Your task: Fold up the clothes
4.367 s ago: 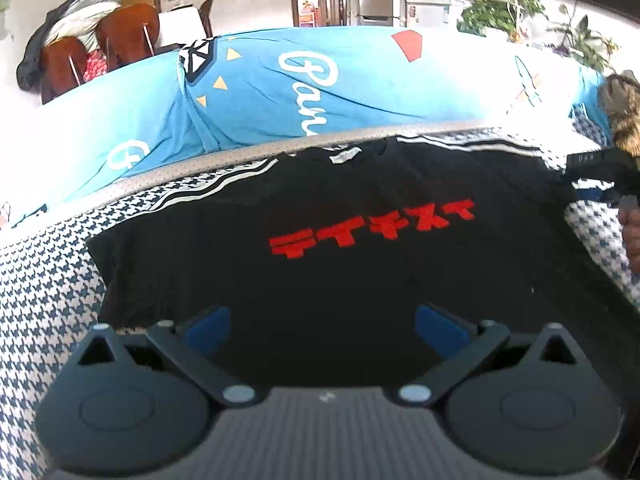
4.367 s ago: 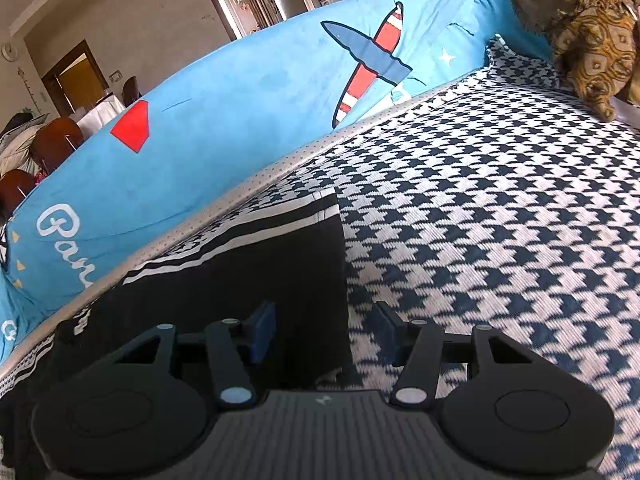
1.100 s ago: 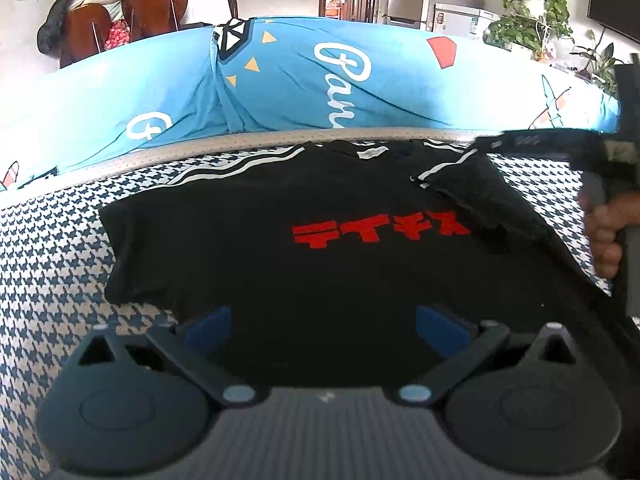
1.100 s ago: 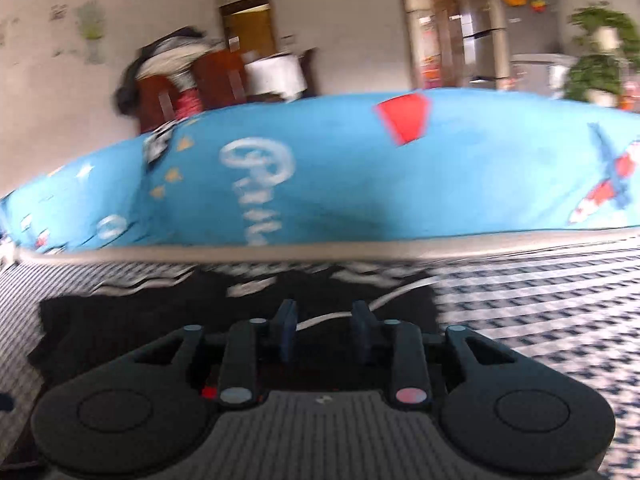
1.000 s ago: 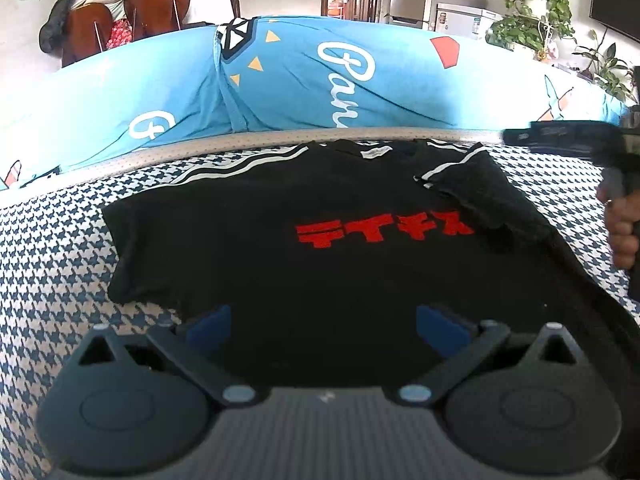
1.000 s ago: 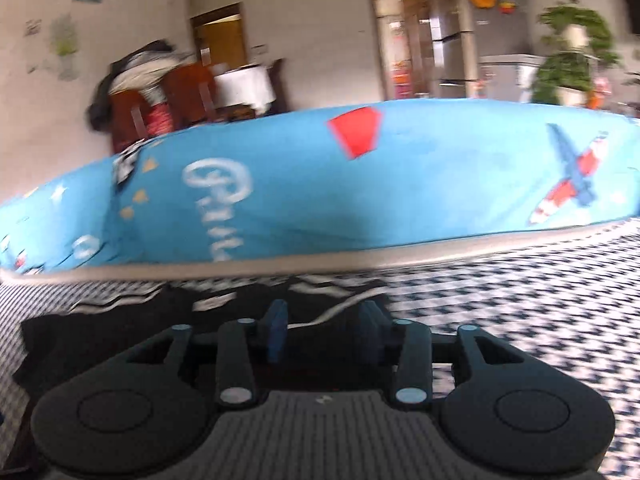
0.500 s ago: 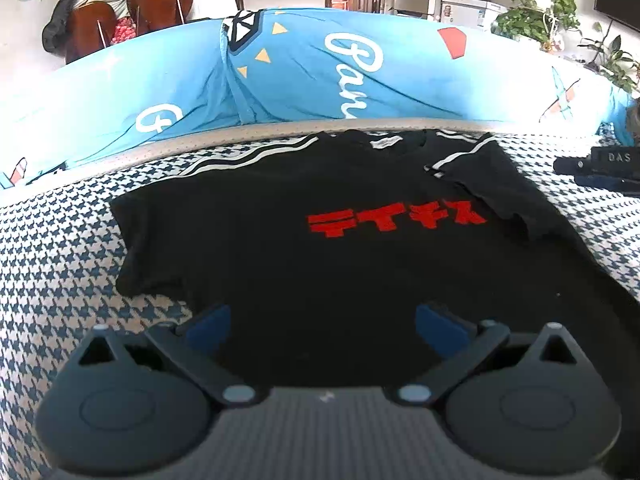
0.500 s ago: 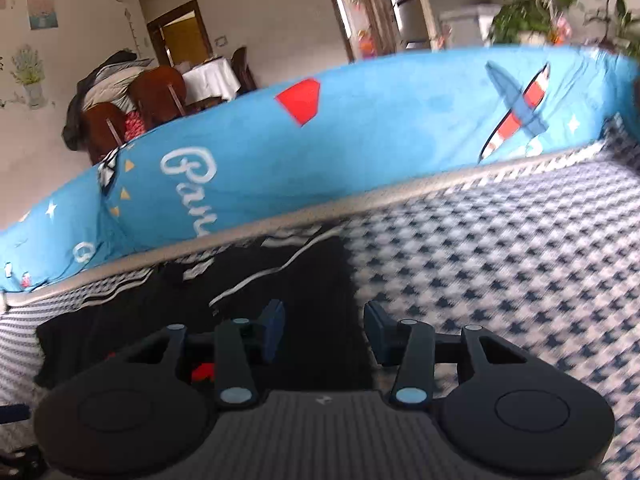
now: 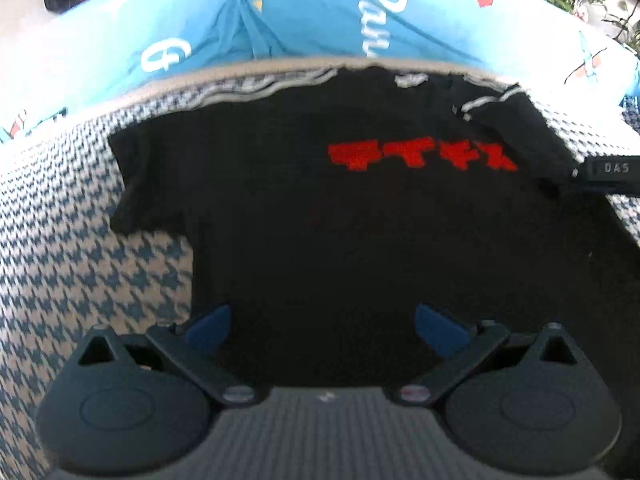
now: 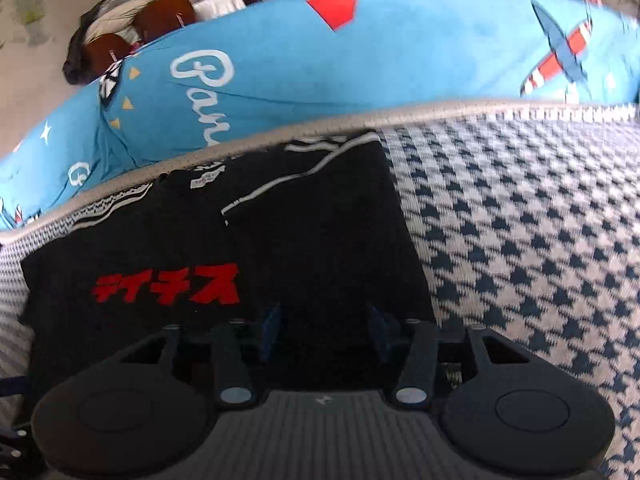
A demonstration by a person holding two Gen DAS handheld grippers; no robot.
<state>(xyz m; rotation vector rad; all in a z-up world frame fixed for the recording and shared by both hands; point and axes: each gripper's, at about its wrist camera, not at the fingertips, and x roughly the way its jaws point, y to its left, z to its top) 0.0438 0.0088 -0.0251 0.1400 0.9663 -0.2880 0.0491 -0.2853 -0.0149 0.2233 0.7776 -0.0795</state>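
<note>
So there's a black t-shirt lying flat, front side up, spread out right ahead of both tools. It's got red blocky lettering across the chest and white stripes along the shoulders. One sleeve is folded in over the body; the other sleeve sticks out flat. The collar end points away, and the bottom hem is hidden.

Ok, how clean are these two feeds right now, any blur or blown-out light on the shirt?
Left wrist view: soft with motion blur, the red lettering smeared, the black T-shirt crushed to flat black, and the top right corner washed out. Right wrist view: the lettering reads sharper, but the houndstooth cover streaks toward the right edge; fisheye bends the blue cushion into an arc.
</note>
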